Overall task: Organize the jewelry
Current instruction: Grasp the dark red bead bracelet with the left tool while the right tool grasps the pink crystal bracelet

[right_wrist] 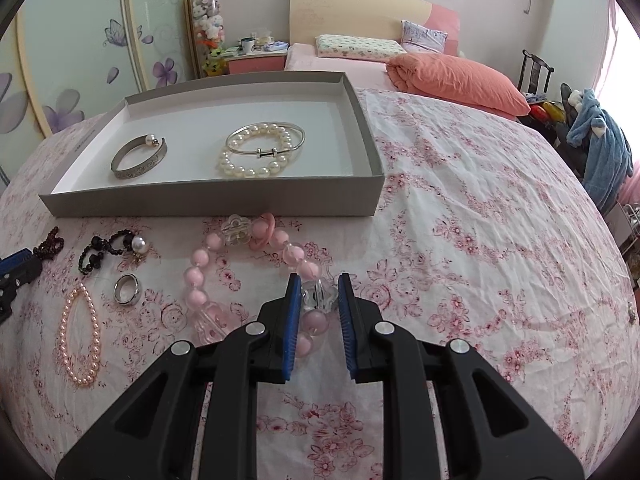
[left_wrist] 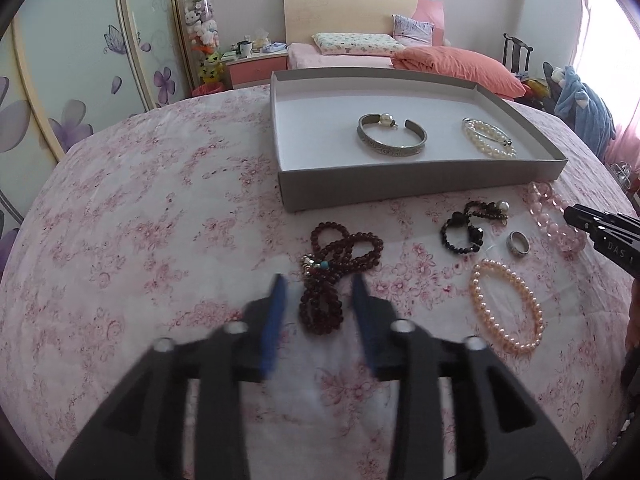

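The jewelry lies in two lots around one landmark, the grey box (right_wrist: 216,200). Inside it are a silver cuff (right_wrist: 138,158) with a pearl at its gap and, to the right of that, a white pearl bracelet (right_wrist: 256,152) with a thin silver bangle laid over it; these look already sorted. The rest waits on the flowered cloth (right_wrist: 480,220) in front of the box's near wall, probably spread out so each piece can be picked singly.

The dark red bead string (left_wrist: 340,264) lies in front of the box's left part. The left gripper (left_wrist: 319,294) is lowered over it with its blurred fingers partly open, one on each side of the doubled strand, not visibly pressing on it. I judge it is set astride the beads to close on them.

Further right in front of the box are a black bead piece (left_wrist: 468,226), a silver ring (left_wrist: 519,244) and a peach pearl bracelet (left_wrist: 506,306).

The pink bead bracelet (right_wrist: 248,276) lies in front of the box's right part. The right gripper (right_wrist: 319,294) has its fingers narrowly apart around a clear bead and pink beads; whether the pads grip them I cannot tell.
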A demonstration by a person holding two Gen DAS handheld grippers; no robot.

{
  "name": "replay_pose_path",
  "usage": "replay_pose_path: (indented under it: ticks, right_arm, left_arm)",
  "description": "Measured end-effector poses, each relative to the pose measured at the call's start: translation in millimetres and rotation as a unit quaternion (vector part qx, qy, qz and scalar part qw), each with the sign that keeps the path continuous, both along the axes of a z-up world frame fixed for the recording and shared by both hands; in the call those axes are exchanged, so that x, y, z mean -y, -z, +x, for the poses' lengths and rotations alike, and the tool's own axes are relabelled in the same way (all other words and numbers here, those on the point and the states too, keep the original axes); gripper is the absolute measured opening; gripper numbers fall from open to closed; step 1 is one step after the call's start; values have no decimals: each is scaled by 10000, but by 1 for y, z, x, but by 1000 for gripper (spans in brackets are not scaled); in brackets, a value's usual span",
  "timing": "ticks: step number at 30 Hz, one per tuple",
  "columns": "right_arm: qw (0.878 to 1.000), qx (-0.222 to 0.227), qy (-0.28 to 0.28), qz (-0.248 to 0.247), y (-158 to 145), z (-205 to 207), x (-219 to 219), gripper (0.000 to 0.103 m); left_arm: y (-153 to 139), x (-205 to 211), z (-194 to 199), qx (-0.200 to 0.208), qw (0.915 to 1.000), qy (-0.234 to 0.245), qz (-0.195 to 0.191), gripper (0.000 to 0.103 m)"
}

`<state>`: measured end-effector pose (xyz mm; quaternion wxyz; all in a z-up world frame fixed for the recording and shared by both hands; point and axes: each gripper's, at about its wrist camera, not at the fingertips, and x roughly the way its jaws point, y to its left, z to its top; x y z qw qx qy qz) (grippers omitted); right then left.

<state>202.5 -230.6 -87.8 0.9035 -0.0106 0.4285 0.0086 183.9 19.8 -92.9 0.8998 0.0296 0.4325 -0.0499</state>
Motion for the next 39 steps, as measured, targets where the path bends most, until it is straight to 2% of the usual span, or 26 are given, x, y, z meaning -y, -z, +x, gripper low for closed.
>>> replay_pose_path:
  ticks: [4,21,24,27,29,31,35,39]
  right_arm:
    - [10000,-5,-1,37,0,-1,2,20]
    - [10000,-8,3,23,0,1,2,21]
    - [10000,-13,80,40,0,1,5,27]
    - [9999,-22,106,129,0,1,7,29]
    - [9999,-22,92,123,0,1,8,29]
    - [9998,-17,5,185,0,0,7,21]
    - [9995,14,11,327,0,-2,10,20]
    - [9970,411,3,653,-11,-15,14,19]
  left_arm:
    - [1,5,1,-30,10000,25,-20,42]
    - [0,12,9,-60,10000,3,53,44]
    - [0,17,15,-91,9999,34,66,44]
    - [1,18,14,-26,10000,36,59,40]
    - [1,17,12,-12,10000,21,44,29]
    - [1,15,11,-7,10000,-17,12,17]
    - [0,8,8,-5,9999,-104,-115,13]
    - [-3,4,-1,53,9997,-63,-246,12]
